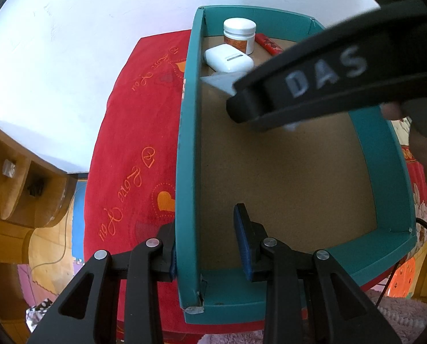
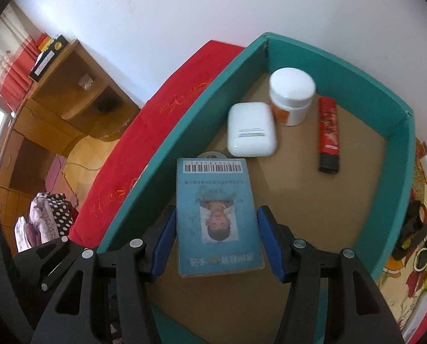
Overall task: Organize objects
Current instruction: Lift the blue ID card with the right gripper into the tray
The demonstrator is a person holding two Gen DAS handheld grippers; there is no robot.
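1. Blue-padded, your left tongs (image 1: pixel 210 243) sit clamped on the near left wall of the teal box (image 1: pixel 186 172), one pad outside the wall and one inside, down by the box's near corner.
2. Your right tongs (image 2: pixel 216 243) hold a blue ID card (image 2: pixel 217 218) in a clear sleeve by its long edges, the pads pressed to either side; the card hangs over the box's brown cardboard floor, barcode end pointing away from you.
3. Seen from the left wrist, the right tool's black body, lettered "DAS", crosses over the box from the right, with a pale corner of the card showing beyond its tip.
4. Three things already lie in the box's far end: a white earbud case (image 2: pixel 252 133) just beyond the card, a white-lidded jar (image 2: pixel 292 99) touching or just beside the case, and a red tube with a black cap (image 2: pixel 329 136) lying apart to the right.
5. The box rests on a red cloth (image 1: pixel 133 149) embroidered with gold script and orange hearts, pushed up against a white wall.
6. A wooden shelf unit (image 2: pixel 70 97) stands off to the left, well apart from the box.
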